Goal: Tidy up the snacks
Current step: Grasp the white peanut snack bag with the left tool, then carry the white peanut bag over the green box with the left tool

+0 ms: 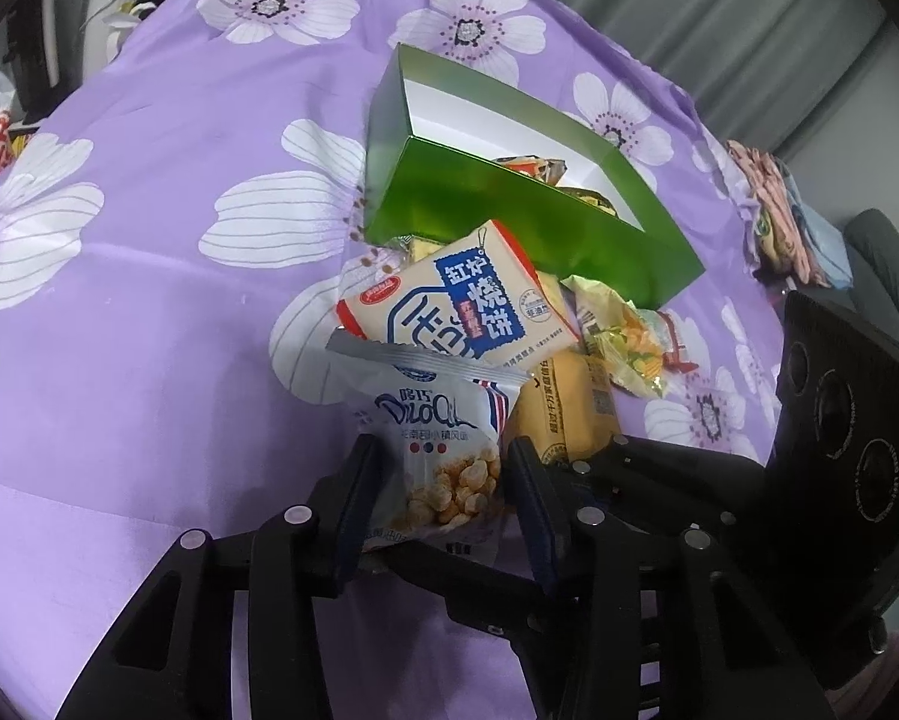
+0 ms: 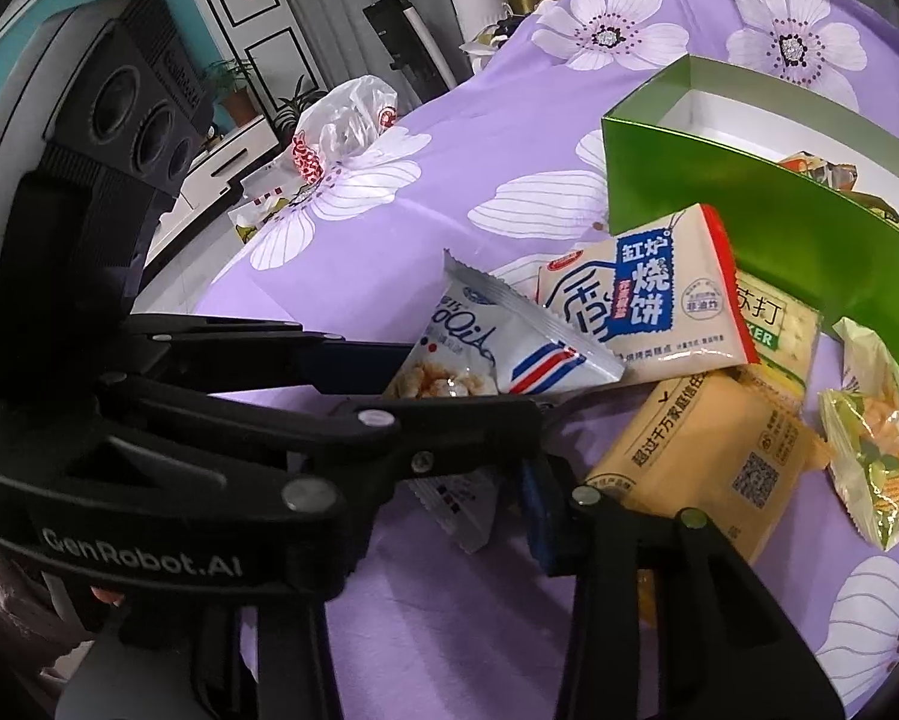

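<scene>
A white and blue puffed-snack packet stands between the fingers of my left gripper, which is shut on it. In the right wrist view that same packet is clamped by the left gripper, which reaches in from the left. The packet's lower end hangs beside the blue pad of my right gripper. That gripper's other finger is hidden behind the left gripper. A cream and blue biscuit packet leans on the open green box, which holds a few snacks.
A tan packet, a green cracker packet and a yellow-green packet lie by the box on the purple floral cloth. A plastic bag sits at the cloth's far edge. Folded clothes lie at the right.
</scene>
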